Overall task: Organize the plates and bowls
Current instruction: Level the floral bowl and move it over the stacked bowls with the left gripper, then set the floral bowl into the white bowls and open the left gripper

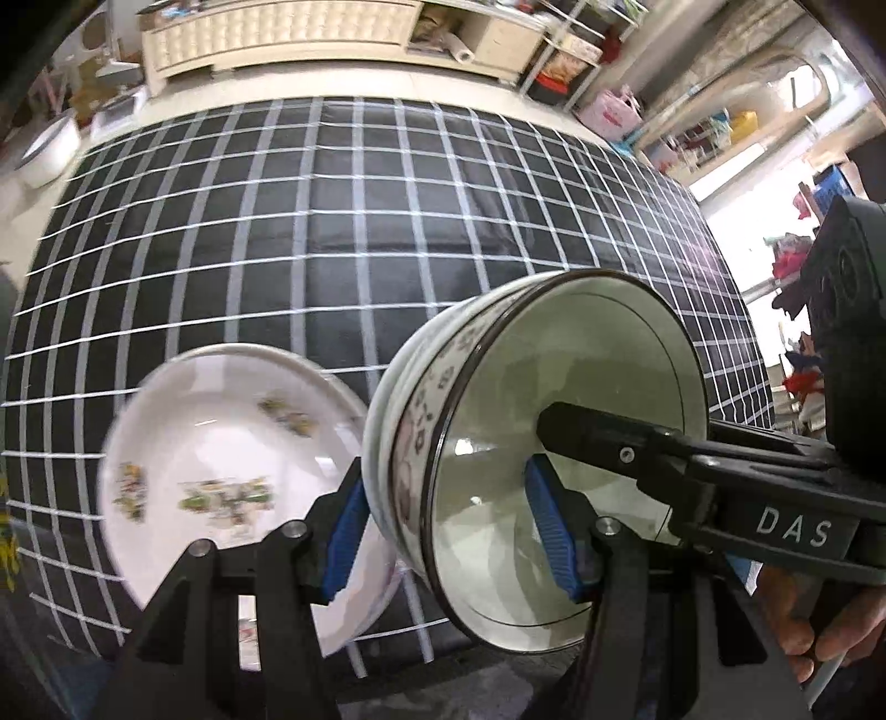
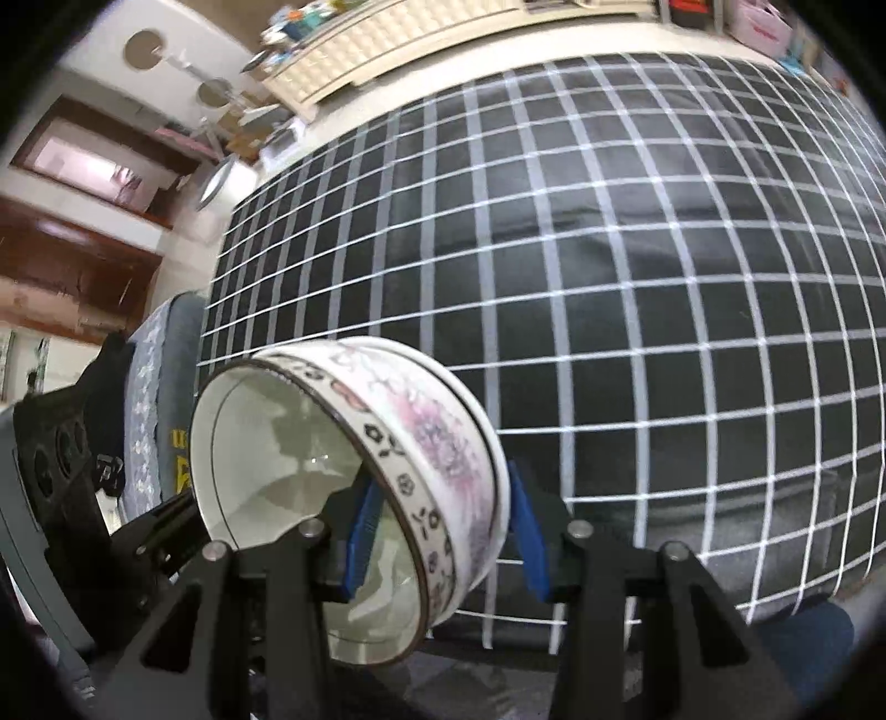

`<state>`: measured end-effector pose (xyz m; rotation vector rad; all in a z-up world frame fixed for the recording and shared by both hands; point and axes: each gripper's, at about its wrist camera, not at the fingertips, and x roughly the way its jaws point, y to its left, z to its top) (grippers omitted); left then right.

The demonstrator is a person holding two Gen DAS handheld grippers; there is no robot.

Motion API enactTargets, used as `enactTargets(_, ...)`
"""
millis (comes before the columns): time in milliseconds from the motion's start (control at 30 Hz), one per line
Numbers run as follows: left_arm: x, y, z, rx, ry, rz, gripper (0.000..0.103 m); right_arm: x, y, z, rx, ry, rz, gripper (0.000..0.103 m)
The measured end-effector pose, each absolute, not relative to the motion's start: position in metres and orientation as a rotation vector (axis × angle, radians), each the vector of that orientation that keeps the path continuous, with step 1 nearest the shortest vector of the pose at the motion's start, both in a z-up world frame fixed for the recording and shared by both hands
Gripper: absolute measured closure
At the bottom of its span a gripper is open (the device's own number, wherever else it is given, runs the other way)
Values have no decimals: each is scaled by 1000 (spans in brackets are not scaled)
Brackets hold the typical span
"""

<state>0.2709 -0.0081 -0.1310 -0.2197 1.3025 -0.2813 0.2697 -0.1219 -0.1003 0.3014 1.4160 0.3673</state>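
A stack of nested white bowls [image 1: 443,387] with pink flowers and a dark rim hangs above the checked table, held from two sides. My left gripper [image 1: 448,531] is shut on its wall, one blue pad outside and one inside. From the right, a finger [image 1: 598,437] of the other tool reaches into the bowl. In the right wrist view the same bowl stack [image 2: 432,443] sits between the pads of my right gripper [image 2: 443,537], which is shut on the opposite wall. A white plate [image 1: 221,471] with small flower prints lies below and left of the bowls, blurred.
A black cloth with a white grid [image 1: 360,232] covers the table [image 2: 609,277]. Past its far edge stand a cream cabinet [image 1: 277,33] and cluttered shelves. A white basin [image 1: 44,149] sits on the floor at far left. A person's hand [image 1: 819,626] holds the right tool.
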Motion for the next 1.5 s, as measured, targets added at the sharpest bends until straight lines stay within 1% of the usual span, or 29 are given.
enactTargets(233,253,56,-128,-284,1292,-181,49,275,-58,-107,224,1449,468,55)
enactTargets(500,237,103,-153,-350,1340,-109,49,272,-12,-137,198,1527,509,55)
enactTargets(800,238,114,-177,-381,1375,-114,49,269,-7,-149,179,1550,484,55)
enactTargets(1067,242,117,-180,-402,1363,-145,49,269,-4,-149,159,1533,469,55)
enactTargets(1200,242,120,-179,-391,1357,-149,50,270,-7,-150,178,1527,469,55)
enactTargets(1333,239,119,-169,-302,1337,-118,50,267,-2,-140,88,1463,454,55)
enactTargets(1500,240,117,-159,-259,1306,-89,50,267,-1,-134,73,1445,433,55)
